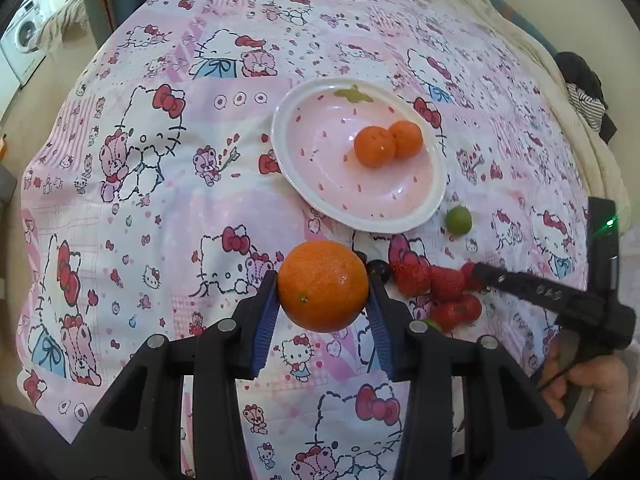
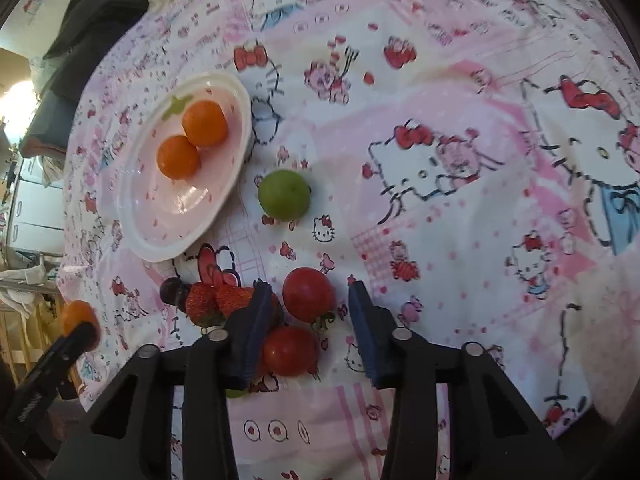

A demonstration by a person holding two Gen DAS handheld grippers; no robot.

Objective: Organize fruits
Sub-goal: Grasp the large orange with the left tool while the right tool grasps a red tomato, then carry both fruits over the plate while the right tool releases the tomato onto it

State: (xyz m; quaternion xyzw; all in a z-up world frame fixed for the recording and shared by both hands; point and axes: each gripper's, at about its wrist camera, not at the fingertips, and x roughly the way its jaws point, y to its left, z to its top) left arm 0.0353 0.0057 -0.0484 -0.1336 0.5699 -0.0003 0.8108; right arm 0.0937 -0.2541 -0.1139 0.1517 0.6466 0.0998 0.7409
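Orange (image 1: 323,286) sits clamped in the left gripper (image 1: 322,309), hiding a grape (image 1: 378,269); right gripper (image 2: 308,332) gapes over blurred tomatoes (image 2: 309,294).

**Fruit layout on the cloth**

Two oranges (image 2: 192,140) are set touching in the plate (image 2: 140,236). A lime (image 2: 284,195) is placed just right of the plate. Nearer the cameras, strawberries (image 2: 212,300) are grouped left of two tomatoes (image 2: 308,294).
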